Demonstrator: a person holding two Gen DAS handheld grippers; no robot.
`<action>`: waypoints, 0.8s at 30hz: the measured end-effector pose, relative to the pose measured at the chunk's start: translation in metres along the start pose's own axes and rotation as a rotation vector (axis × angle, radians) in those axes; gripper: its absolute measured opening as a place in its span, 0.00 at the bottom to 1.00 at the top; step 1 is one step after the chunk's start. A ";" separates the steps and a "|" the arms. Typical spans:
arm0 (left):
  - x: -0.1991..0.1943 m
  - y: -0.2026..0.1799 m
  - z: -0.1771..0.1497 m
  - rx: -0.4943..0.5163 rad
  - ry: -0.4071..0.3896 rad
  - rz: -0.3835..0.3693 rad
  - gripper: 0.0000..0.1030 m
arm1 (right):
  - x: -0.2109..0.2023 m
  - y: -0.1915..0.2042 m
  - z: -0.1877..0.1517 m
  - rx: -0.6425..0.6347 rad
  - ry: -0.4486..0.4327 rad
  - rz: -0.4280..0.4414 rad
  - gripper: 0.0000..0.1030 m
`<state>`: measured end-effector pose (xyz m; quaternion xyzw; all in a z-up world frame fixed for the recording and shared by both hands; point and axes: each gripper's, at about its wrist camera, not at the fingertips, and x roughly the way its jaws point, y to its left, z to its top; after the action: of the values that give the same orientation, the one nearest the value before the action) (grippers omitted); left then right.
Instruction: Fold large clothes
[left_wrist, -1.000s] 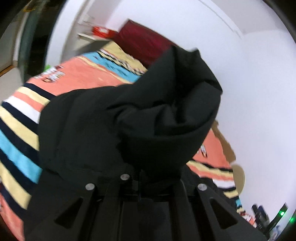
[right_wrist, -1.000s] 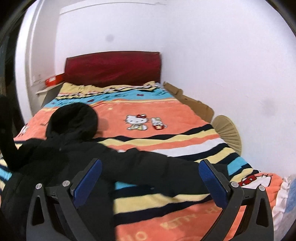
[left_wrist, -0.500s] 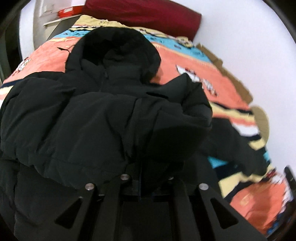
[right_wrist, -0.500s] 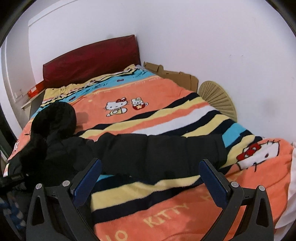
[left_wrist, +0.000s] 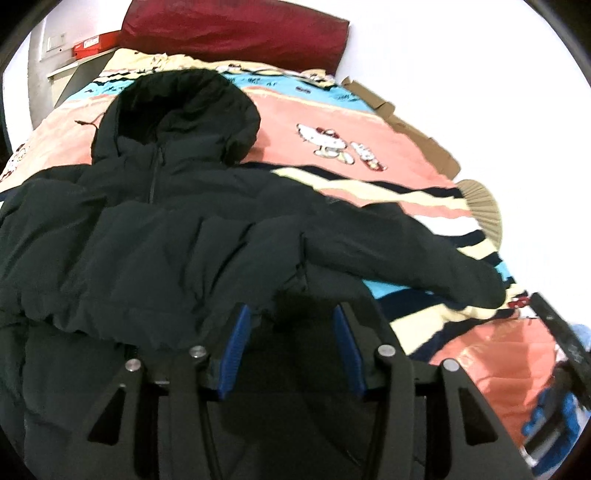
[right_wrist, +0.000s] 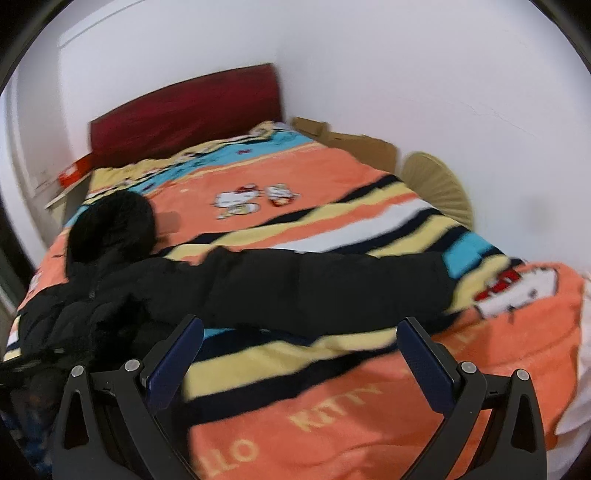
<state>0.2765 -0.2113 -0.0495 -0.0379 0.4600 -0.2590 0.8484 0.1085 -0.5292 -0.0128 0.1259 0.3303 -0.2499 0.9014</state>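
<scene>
Left wrist: jacket (left_wrist: 177, 236) lies hood toward headboard (left_wrist: 236, 33); left gripper (left_wrist: 291, 332) released, right gripper (right_wrist: 295, 354) released.

bare blanket (right_wrist: 332, 221) right, sleeve (right_wrist: 314, 284) across

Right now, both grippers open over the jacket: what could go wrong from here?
1. The folded-over sleeve is puffy and no longer held by the left gripper; it may spring back open.
2. The other sleeve lies stretched across the striped blanket; the right gripper, hovering over bare blanket, could pinch blanket along with it.
3. Dragging that sleeve could shift the hood and skew the fold.
</scene>
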 end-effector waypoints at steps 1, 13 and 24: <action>-0.006 0.003 -0.001 -0.002 -0.008 -0.004 0.45 | 0.001 -0.011 -0.001 0.028 0.005 -0.019 1.00; -0.037 0.064 -0.024 -0.060 -0.023 0.076 0.45 | 0.031 -0.099 -0.016 0.306 0.061 -0.075 1.00; -0.029 0.098 -0.038 -0.113 0.002 0.078 0.45 | 0.078 -0.151 0.015 0.485 0.013 -0.087 0.89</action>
<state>0.2729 -0.1064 -0.0791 -0.0677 0.4757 -0.1993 0.8540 0.0867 -0.6911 -0.0626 0.3259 0.2714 -0.3599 0.8310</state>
